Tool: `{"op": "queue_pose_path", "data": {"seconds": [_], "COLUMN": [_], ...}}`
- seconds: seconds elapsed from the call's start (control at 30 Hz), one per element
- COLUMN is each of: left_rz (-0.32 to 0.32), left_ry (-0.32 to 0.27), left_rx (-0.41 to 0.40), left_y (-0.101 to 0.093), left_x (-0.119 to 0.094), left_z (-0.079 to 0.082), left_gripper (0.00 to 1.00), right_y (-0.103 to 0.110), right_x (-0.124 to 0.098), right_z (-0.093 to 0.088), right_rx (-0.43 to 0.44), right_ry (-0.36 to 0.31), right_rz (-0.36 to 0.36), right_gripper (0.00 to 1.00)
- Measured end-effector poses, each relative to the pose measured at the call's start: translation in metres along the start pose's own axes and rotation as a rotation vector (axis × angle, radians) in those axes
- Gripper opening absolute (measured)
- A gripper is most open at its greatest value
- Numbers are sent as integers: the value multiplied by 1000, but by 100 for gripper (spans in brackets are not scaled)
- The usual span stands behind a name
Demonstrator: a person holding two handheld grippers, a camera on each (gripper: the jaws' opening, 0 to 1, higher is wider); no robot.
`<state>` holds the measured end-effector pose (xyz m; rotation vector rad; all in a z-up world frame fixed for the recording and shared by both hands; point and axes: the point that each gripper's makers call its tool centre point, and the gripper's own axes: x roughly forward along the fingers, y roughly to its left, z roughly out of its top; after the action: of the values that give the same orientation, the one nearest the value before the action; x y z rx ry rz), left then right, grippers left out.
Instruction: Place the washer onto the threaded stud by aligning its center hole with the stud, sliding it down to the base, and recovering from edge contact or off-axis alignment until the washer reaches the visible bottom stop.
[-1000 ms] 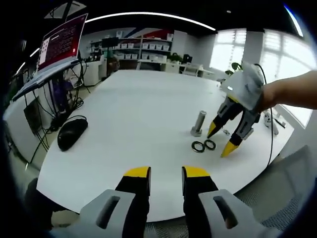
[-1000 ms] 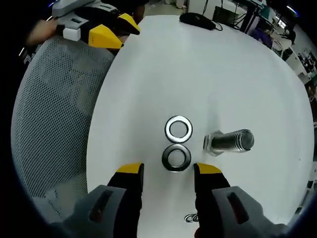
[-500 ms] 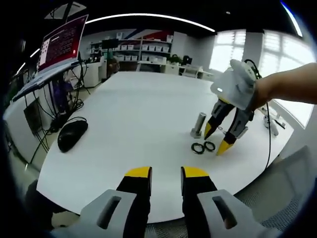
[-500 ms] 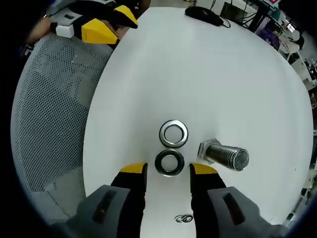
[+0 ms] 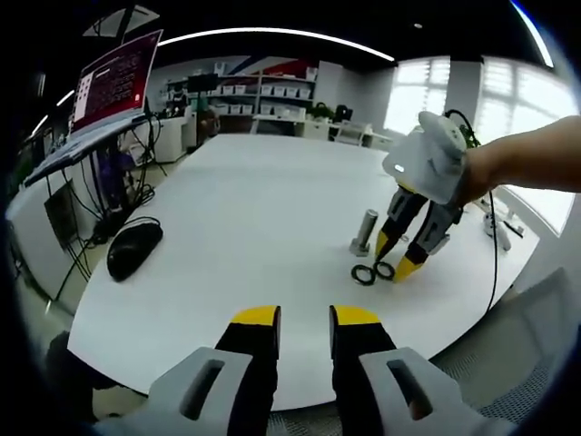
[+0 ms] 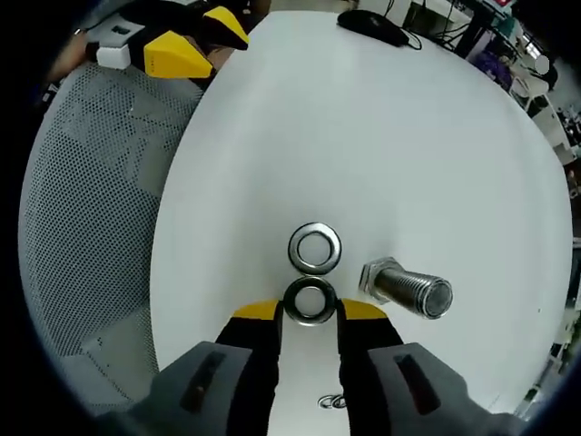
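Note:
The threaded stud point(image 6: 404, 289) stands upright on its hex head on the white table point(image 6: 363, 136); in the left gripper view, the stud point(image 5: 365, 232) rises at the right. Two washers lie flat beside it. The darker washer point(image 6: 310, 301) sits between the tips of my right gripper point(image 6: 310, 313), whose jaws stand open close beside its rim. The lighter washer point(image 6: 315, 248) lies just beyond it. In the left gripper view the right gripper point(image 5: 398, 257) reaches down over the washers point(image 5: 385, 269). My left gripper point(image 5: 305, 318) hovers open over the near table edge, holding nothing.
A black mouse point(image 5: 134, 248) and a laptop point(image 5: 113, 77) sit at the table's left side. A grey mesh chair point(image 6: 91, 227) stands by the table edge, with the left gripper point(image 6: 182, 50) above it. Small metal rings point(image 6: 336, 401) lie under the right gripper.
The right gripper has come down onto the nearer washer and its jaws have narrowed around it. The left gripper has stayed put.

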<state>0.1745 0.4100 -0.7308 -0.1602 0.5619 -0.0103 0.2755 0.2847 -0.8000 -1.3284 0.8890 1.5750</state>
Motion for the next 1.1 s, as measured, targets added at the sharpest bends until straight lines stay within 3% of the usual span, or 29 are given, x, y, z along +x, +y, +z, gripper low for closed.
{"op": "queue_pose_path", "data": {"seconds": [0.6, 0.7, 0.83, 1.1], "left_rz": [-2, -7, -3, -8], "left_ry": [5, 11, -3, -3], "left_rx": [-6, -2, -9, -11], "left_y": [-1, -2, -1, -2], "left_x": [0, 0, -1, -1], "left_z": [-1, -2, 0, 0], "left_gripper": [18, 18, 18, 18], "right_y": [-3, -4, -3, -1], "right_x": [0, 1, 0, 0], "right_z": [1, 3, 5, 5], "right_rx": [-18, 42, 47, 70], "right_ry": [-27, -89, -158, -146], "right_rz": [-6, 4, -3, -25], "right_gripper": [29, 29, 26, 25]}}
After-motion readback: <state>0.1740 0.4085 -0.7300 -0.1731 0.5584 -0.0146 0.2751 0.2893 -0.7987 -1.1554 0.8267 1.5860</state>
